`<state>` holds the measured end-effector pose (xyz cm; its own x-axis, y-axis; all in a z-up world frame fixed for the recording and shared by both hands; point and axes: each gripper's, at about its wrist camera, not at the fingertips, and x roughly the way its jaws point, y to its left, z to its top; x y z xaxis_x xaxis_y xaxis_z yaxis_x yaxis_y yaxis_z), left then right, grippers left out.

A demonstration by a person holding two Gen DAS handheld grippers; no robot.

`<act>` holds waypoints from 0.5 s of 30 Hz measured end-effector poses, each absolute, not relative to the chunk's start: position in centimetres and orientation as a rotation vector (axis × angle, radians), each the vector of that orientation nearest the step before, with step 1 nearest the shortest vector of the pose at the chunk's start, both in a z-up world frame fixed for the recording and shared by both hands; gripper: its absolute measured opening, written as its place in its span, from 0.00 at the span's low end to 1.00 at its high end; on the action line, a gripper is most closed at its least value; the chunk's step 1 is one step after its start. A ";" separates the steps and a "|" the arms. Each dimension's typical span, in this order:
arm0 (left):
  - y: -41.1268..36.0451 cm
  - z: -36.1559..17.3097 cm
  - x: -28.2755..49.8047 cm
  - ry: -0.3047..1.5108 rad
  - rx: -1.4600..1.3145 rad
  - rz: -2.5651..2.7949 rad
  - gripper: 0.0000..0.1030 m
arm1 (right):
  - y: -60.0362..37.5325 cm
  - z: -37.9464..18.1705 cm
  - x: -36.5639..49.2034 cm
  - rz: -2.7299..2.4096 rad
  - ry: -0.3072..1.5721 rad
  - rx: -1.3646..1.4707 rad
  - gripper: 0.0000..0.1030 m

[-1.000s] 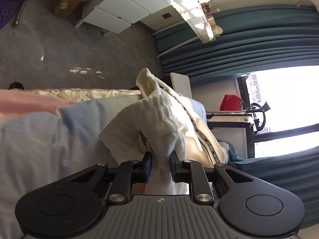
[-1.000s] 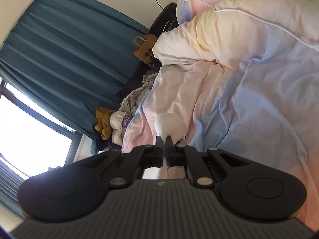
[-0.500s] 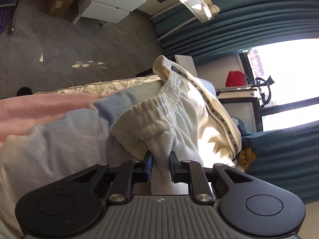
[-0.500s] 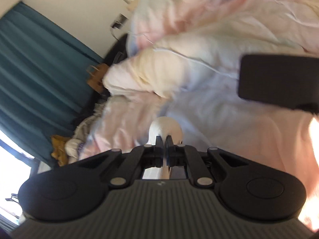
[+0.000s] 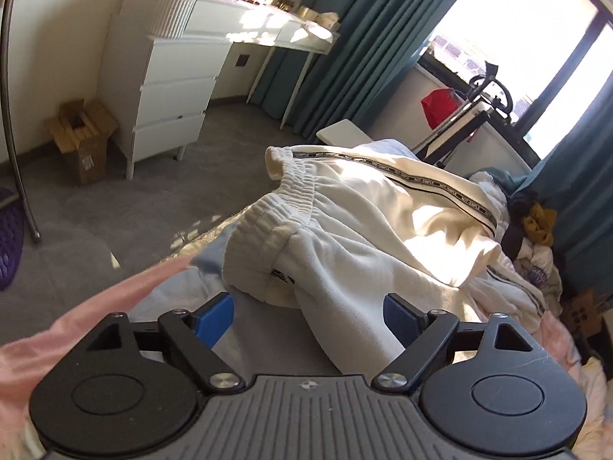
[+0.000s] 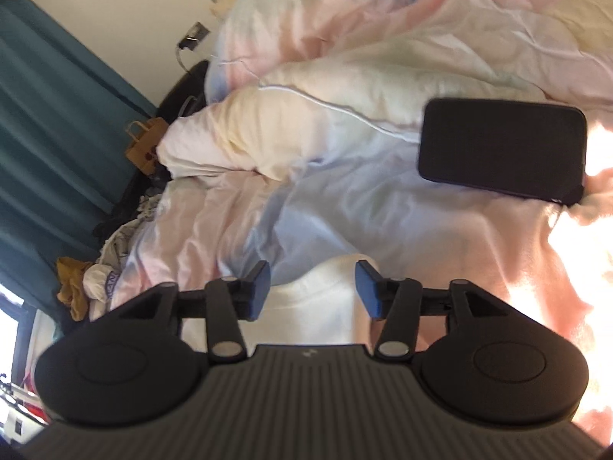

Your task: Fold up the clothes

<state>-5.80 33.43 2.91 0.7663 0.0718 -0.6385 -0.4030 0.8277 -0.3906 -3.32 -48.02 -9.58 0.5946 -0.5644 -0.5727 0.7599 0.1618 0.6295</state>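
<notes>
**Both grips released; trousers laid on the bed**

We find that both sets of fingers have just been opening. A moment ago each pair was pinched on white cloth; now the left gripper (image 5: 308, 316) stands wide, its blue pads clear on either side of a fold of the cream-white knitted jogging trousers with a black lettered side stripe (image 5: 367, 222). The right gripper (image 6: 312, 287) stands part open, with a white hem of the same garment lying loose between its pads. Cloth lies between each pair, but neither pair presses on it.

We judge this to be a put-down: the garment is let go and rests on the bed's pastel pink, blue and cream duvet (image 6: 402, 230), so a fold or a repositioning step appears complete and a fresh grasp is needed for the next one.

In the left wrist view the ribbed elastic waistband (image 5: 283, 207) lies towards the floor side of the bed, and the striped leg runs away from it towards the window. The long axis therefore runs from waistband to window end, slanting across the view. The far end is bunched; we cannot tell where the cuffs lie.

A black smartphone (image 6: 502, 149) lies on the duvet, well apart.
</notes>
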 end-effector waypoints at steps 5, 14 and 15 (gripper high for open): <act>27.1 4.7 -6.4 0.570 -0.366 0.226 0.89 | -42.8 -6.0 -1.3 -0.755 0.158 0.746 0.74; 14.4 4.8 -3.4 0.524 -0.203 0.033 0.96 | -33.3 -3.4 0.8 -0.368 0.189 0.405 0.73; 13.1 4.6 -2.9 0.525 -0.185 0.018 0.96 | -32.5 -3.2 1.0 -0.328 0.198 0.387 0.74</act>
<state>-2.86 13.09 4.62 0.8655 -0.0303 -0.5000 -0.0645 0.9831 -0.1712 0.99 -32.52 -3.25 0.9283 -0.2749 -0.2504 0.3497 0.8744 0.3364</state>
